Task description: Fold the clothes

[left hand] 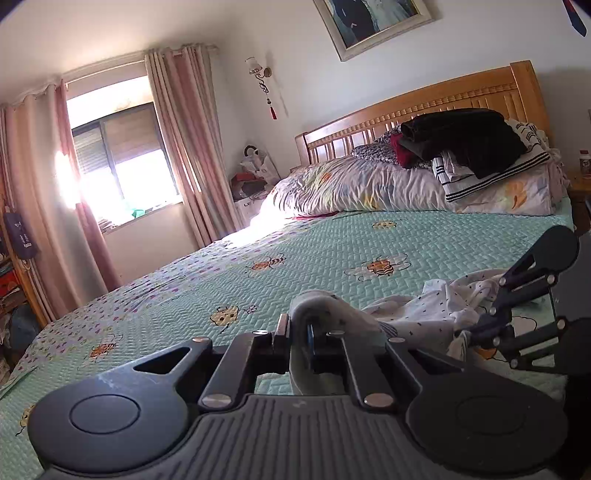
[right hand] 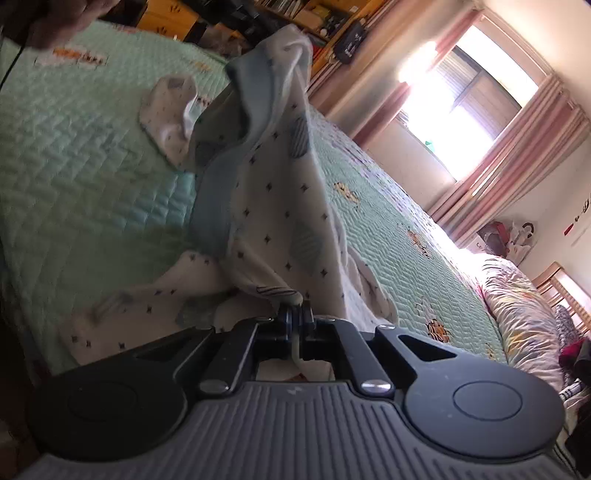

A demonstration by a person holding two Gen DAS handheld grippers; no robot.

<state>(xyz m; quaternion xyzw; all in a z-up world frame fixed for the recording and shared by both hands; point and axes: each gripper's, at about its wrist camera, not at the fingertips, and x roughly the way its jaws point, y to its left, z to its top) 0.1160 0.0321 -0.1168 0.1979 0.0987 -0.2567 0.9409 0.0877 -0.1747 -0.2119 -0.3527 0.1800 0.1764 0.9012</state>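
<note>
A small white garment [left hand: 424, 314] with tiny dark stars and grey-blue trim lies rumpled on the mint quilted bedspread [left hand: 314, 251]. My left gripper [left hand: 300, 332] is shut on a fold of its grey-blue edge, held a little above the bed. My right gripper [left hand: 469, 332] reaches into the cloth from the right. In the right wrist view, rolled on its side, the right gripper [right hand: 295, 314] is shut on a corner of the garment [right hand: 273, 192]. The cloth stretches away from it to a lifted far end. One sleeve [right hand: 170, 110] rests on the bedspread [right hand: 74, 166].
A rolled patterned duvet [left hand: 354, 188] and a pile of dark and striped clothes [left hand: 469, 144] lie against the wooden headboard [left hand: 424, 107]. A curtained window [left hand: 122, 158] and a cluttered nightstand [left hand: 255, 173] stand beyond the bed. A person's hand [right hand: 62, 22] shows at the top left.
</note>
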